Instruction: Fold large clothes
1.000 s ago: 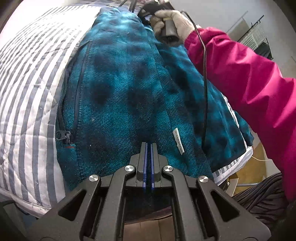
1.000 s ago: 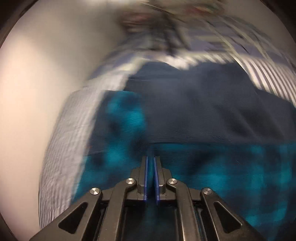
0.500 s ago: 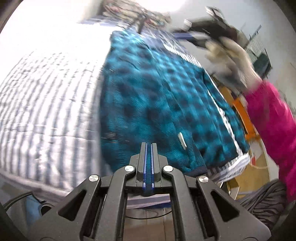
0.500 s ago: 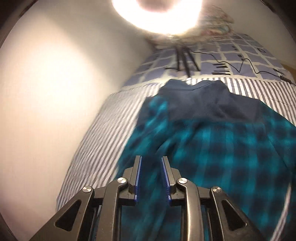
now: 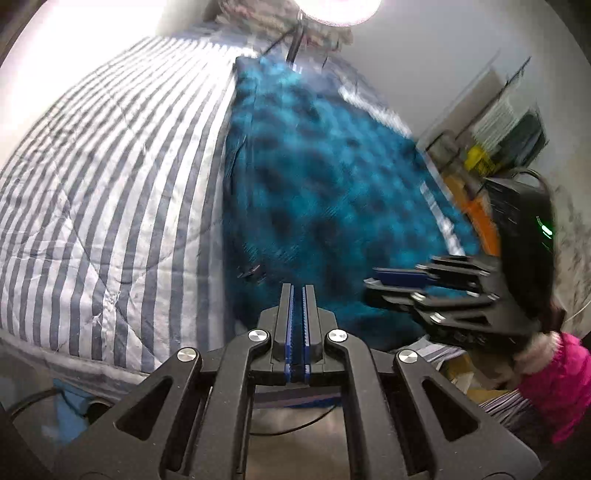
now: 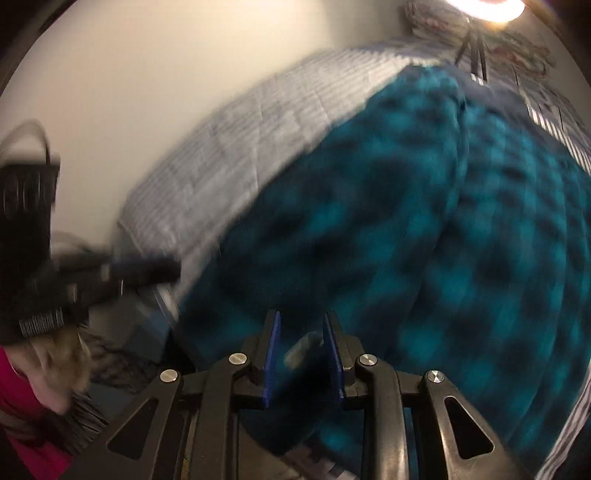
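A teal and black plaid fleece jacket [image 5: 325, 192] lies flat on the striped bed, with its dark blue hood at the far end [image 6: 491, 92]. My left gripper [image 5: 297, 291] is shut and empty, held off the near edge of the bed just short of the jacket's hem. My right gripper [image 6: 301, 325] is open over the jacket's near hem [image 6: 369, 258], with a white label between the fingers. It also shows in the left wrist view [image 5: 399, 284] at the right, pointing left over the hem. The left gripper shows blurred in the right wrist view [image 6: 147, 269].
The bed has a white and grey striped quilt [image 5: 110, 192]. A bright lamp [image 5: 340, 7] and black cables [image 5: 295, 40] are at the far end. A wall [image 6: 147, 92] runs along the bed. Shelves with clutter [image 5: 498, 140] stand at the right. Floor [image 5: 295, 443] is below.
My left gripper has let go of the jacket and pulled back off the bed edge. My right gripper has opened and swung from the hood end to the near hem.
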Action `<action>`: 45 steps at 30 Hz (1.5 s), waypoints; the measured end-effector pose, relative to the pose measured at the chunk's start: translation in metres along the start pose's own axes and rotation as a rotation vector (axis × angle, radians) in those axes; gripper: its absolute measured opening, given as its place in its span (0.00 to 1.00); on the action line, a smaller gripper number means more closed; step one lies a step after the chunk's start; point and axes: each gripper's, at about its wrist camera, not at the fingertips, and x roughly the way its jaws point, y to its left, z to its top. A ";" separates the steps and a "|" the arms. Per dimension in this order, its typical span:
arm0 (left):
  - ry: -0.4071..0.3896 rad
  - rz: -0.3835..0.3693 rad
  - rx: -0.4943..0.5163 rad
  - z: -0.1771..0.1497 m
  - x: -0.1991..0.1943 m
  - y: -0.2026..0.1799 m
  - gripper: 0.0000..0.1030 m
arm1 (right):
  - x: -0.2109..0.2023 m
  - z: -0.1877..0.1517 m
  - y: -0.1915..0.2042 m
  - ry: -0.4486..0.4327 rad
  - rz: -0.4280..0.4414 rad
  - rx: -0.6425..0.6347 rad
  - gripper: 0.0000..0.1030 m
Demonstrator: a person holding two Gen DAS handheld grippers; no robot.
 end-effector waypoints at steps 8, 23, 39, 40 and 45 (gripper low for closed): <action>0.041 0.039 0.016 -0.023 0.015 0.010 0.01 | -0.003 -0.039 -0.012 -0.024 -0.024 0.084 0.26; -0.049 -0.071 0.221 0.027 -0.038 -0.103 0.41 | -0.151 -0.090 -0.082 -0.313 -0.233 0.269 0.61; 0.085 -0.151 0.301 0.039 0.038 -0.151 0.41 | -0.232 -0.208 -0.282 -0.372 -0.298 0.750 0.54; 0.091 -0.156 0.304 0.038 0.040 -0.153 0.41 | -0.234 -0.216 -0.290 -0.375 -0.300 0.776 0.54; 0.116 -0.176 0.314 0.040 0.054 -0.166 0.41 | -0.237 -0.241 -0.322 -0.370 -0.316 0.852 0.53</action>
